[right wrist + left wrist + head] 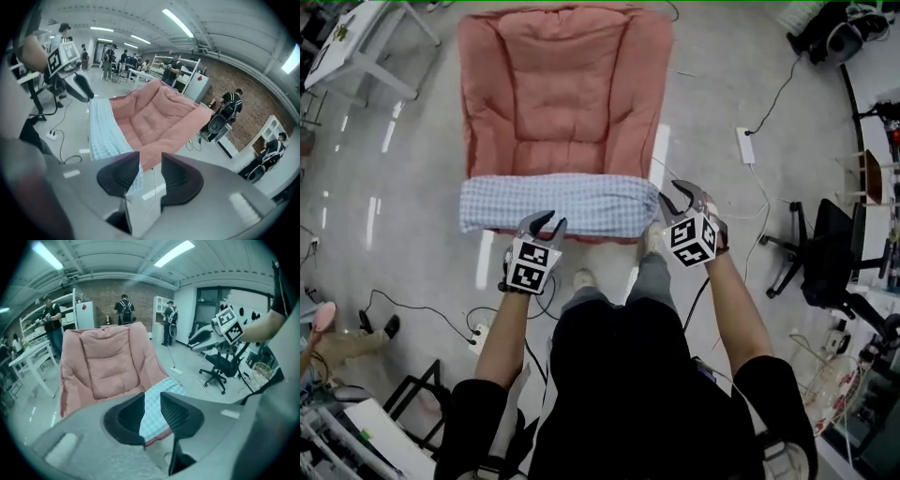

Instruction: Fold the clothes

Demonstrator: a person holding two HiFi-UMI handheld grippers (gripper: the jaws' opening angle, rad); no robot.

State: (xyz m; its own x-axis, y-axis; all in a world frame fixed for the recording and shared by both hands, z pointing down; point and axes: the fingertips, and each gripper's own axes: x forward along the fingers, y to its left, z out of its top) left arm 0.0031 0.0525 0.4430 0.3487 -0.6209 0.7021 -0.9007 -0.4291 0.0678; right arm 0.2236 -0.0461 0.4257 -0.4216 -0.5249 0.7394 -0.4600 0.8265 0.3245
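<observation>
Left gripper [546,222] and right gripper [675,195], each held in one of the person's hands, hang in the air over the near edge of a pink padded chair [562,84]. Both point forward and downward. In the left gripper view the jaws of the left gripper [152,397] stand apart with a clear gap. Nothing is clamped, and the cloth is seen only through the gap, farther off. The right gripper view shows the same condition for the right gripper [151,161]: its jaws are parted and empty, with chair and floor visible between them.

The blue-and-white checked cloth [558,202] lies as a long folded band across the front edge of the chair seat, spanning almost its full width. It is apart from both grippers, and its ends lie just beyond their tips in the head view.

The chair stands on a pale glossy floor. A white power strip [745,145] with its cable lies to the right, and a black office chair [825,253] stands farther right. Several people stand in the background of both gripper views.
</observation>
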